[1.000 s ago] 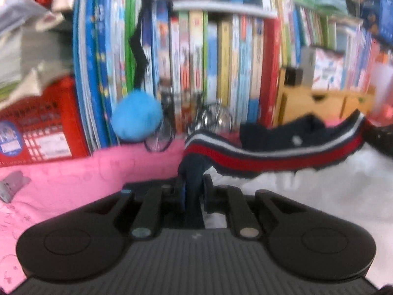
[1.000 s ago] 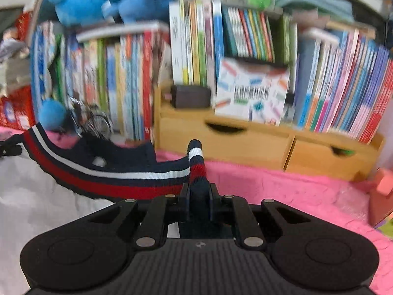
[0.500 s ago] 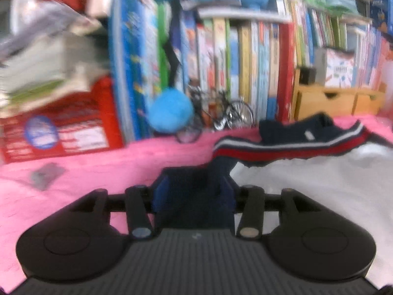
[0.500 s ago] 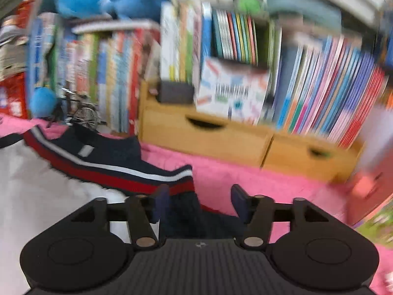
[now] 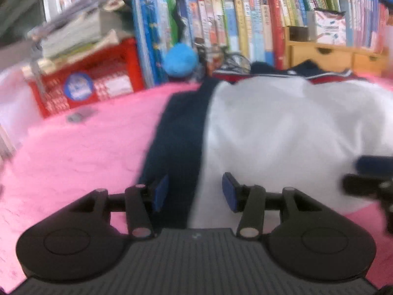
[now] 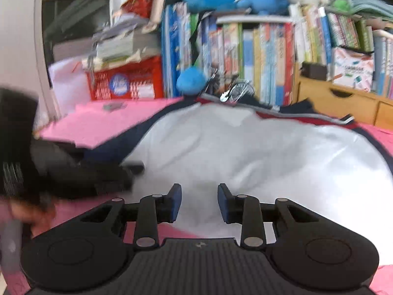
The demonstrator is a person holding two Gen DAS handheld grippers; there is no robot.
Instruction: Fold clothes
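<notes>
A white garment (image 5: 282, 127) with a navy sleeve (image 5: 176, 127) and a red, white and navy striped band (image 5: 329, 78) lies spread on the pink cover (image 5: 73, 152). My left gripper (image 5: 195, 191) is open at the garment's near edge, where the sleeve meets the white cloth, and its pads grip nothing. The right wrist view shows the same white garment (image 6: 258, 152), with its striped band (image 6: 307, 119) at the far side. There my right gripper (image 6: 199, 201) hovers over the near white edge, jaws closing with no cloth pinched. The blurred left gripper (image 6: 103, 177) is at its left.
Behind the garment stand a packed bookshelf (image 5: 245, 24), a red crate (image 5: 86, 83) under stacked papers, a blue plush ball (image 5: 180, 60), a small model bicycle (image 6: 235, 89) and a wooden drawer box (image 5: 331, 56). A small grey object (image 5: 79, 115) lies on the pink cover.
Both grippers let go of the striped band and drew back to the garment's near edge. The band now lies flat at the far side, and the right gripper swung left.
</notes>
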